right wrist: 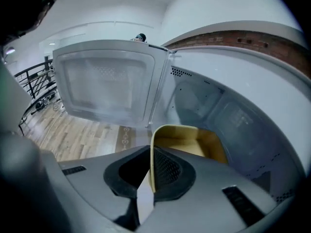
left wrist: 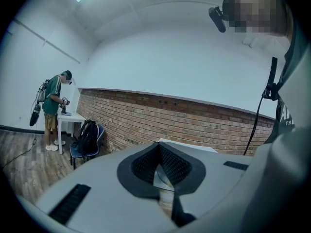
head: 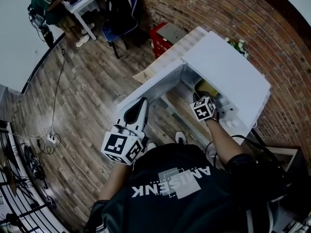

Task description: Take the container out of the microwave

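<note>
The container point(right wrist: 192, 142), a shallow yellowish tub, sits inside the microwave point(head: 228, 72). Its near wall is pinched between the jaws of the right gripper point(right wrist: 151, 165). One pad is inside the tub and the other outside, so the jaws stand narrow with only the thin wall between them. Most of the tub lies beyond the jaw tips, inside the pale cavity, with its open top facing up. From the head view the right gripper point(head: 198, 97) slants down into the opening, and a strip of the container point(head: 204, 87) shows just past its tips. That slant looks deliberate: coming over the rim from above lets one pad drop inside while the wrist stays clear of the cavity roof.

The microwave door point(right wrist: 107, 86) is swung wide, off to the left of the right jaws, leaving a free way out. The left gripper point(head: 141, 106) is held level alongside the door point(head: 150, 84), tips close to its outer face. I cannot tell whether they touch it. In its own view the left gripper point(left wrist: 158, 147) has its jaws brought together at the tips with nothing in them, so I take it to be steadying the door or simply keeping out of the way.

I would say the grip is made and the tub has yet to clear the opening. The one-sided hold could let it tip.
</note>
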The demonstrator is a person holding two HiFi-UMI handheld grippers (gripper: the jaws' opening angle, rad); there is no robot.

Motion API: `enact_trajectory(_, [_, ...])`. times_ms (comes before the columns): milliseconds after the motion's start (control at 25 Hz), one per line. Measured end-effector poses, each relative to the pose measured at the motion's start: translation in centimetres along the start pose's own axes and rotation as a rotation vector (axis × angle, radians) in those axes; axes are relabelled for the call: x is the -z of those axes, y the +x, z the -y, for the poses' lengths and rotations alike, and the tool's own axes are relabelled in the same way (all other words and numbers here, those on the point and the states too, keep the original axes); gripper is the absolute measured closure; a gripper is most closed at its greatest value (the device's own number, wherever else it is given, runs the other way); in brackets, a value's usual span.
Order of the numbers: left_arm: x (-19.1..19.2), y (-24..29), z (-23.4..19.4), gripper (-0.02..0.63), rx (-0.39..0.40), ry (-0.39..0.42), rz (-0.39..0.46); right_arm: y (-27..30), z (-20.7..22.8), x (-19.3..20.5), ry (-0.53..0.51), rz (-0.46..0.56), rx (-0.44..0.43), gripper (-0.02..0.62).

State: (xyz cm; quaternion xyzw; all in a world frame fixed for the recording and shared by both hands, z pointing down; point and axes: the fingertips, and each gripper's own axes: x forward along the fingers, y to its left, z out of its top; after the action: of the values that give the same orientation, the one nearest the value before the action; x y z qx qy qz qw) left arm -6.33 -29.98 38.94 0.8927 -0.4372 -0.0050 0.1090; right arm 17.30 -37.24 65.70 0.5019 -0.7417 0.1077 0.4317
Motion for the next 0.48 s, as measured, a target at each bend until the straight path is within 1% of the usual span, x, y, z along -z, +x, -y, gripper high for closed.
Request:
enact_trajectory(80, [0.0,0.1,0.1,0.595,0.021,-0.002,0.000,-0.7,-0.6,-0.5,0.015,0.012,-0.012,0.545])
enact_trajectory(240, [-0.2,0.0,0.2,0.595,0.052,0.020,0.001,-1.9,-2.9,-1.4,0.025,0.029,-0.073,0.545])
enact_trajectory(360, [-0.2,0.3,0.3,0.595,0.100,0.021,-0.003,-3.1,-4.2,-1.7,0.037,0.035,-0.086,0.545])
enact_trajectory(480, [-0.3,0.3,0.2,0.595,0.131,0.018,-0.004,-4.1,-5.6,-2.5,0.033,0.053,-0.107,0.545])
